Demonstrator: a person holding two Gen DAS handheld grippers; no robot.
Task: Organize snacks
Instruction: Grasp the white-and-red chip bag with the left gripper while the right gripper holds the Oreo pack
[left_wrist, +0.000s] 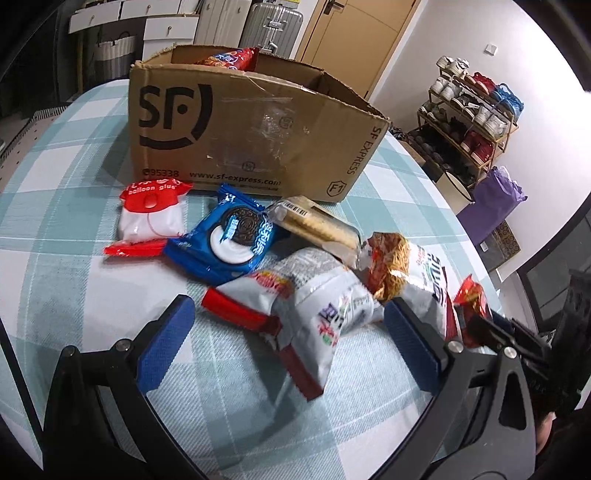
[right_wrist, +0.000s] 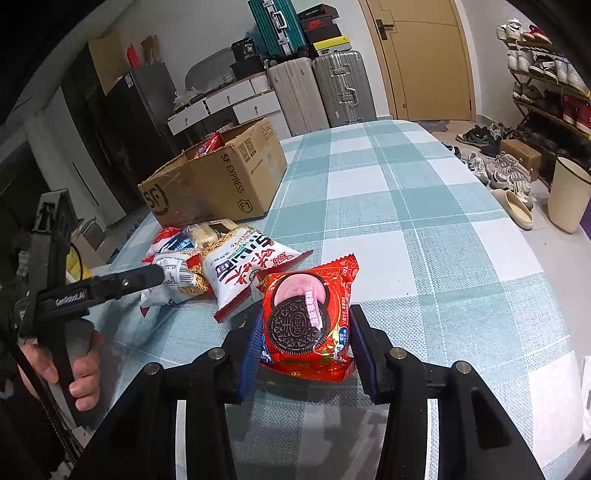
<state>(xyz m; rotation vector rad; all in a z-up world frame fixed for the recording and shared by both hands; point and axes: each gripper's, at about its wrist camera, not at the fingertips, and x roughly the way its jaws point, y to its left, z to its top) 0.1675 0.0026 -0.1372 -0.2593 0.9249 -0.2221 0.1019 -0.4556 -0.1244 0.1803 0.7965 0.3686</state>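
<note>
A tan door (right_wrist: 424, 59) stands shut in a white-walled room, suitcases (right_wrist: 334, 86) lined beside it. Shoes crowd a rack (left_wrist: 472, 122); a checked cloth covers the bench (right_wrist: 424, 206)

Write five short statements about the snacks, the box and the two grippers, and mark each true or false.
1. The right gripper is shut on the red Oreo packet. True.
2. The left gripper grips the blue Oreo packet. False: its jaws stand open near a white and red snack bag.
3. The brown cardboard SF box is empty. False: a red packet shows inside.
4. The table wears a teal and white checked cloth. True.
5. The blue Oreo packet lies in the box. False: it lies on the cloth before it.
</note>
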